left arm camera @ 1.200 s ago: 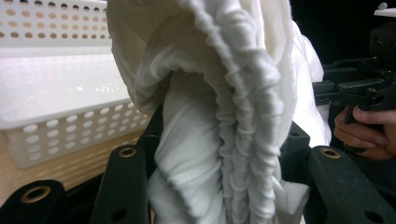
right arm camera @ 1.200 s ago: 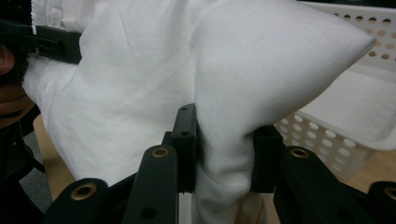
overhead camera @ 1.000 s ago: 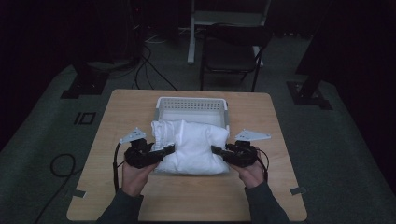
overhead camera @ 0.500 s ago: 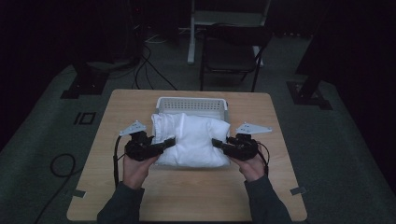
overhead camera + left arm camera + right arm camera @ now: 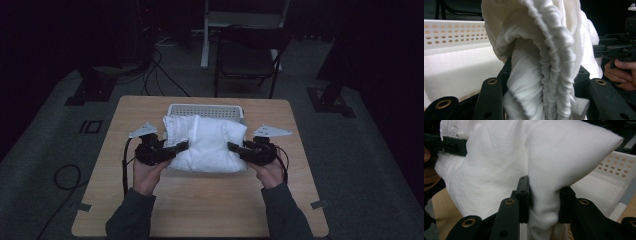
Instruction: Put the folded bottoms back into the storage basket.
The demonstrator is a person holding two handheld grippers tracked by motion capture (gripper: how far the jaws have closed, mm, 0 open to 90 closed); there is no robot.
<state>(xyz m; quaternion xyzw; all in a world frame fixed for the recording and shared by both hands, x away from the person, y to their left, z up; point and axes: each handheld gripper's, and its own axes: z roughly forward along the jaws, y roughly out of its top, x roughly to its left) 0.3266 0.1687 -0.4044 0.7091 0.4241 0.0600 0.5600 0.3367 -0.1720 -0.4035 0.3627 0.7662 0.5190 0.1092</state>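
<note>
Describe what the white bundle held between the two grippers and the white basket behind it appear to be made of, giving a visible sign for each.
White bundle: soft woven or knitted cloth, probably cotton, matte; it bunches into fine gathers and folds where the jaws pinch it, seen in the left gripper view.
White basket: looks like rigid moulded plastic, smooth with a slight sheen; its wall has regular rows of round holes.

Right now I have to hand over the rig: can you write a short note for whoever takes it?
Left gripper: shut on the left side of the folded white towel, cloth bunched between the jaws.
Right gripper: shut on the towel's right side.
The towel hangs between both grippers, at the near edge of the white perforated basket on the wooden table.
Done: towel folded and gripped on both sides.
Left: probably carry it over the basket, lower it in, then open both jaws.
</note>
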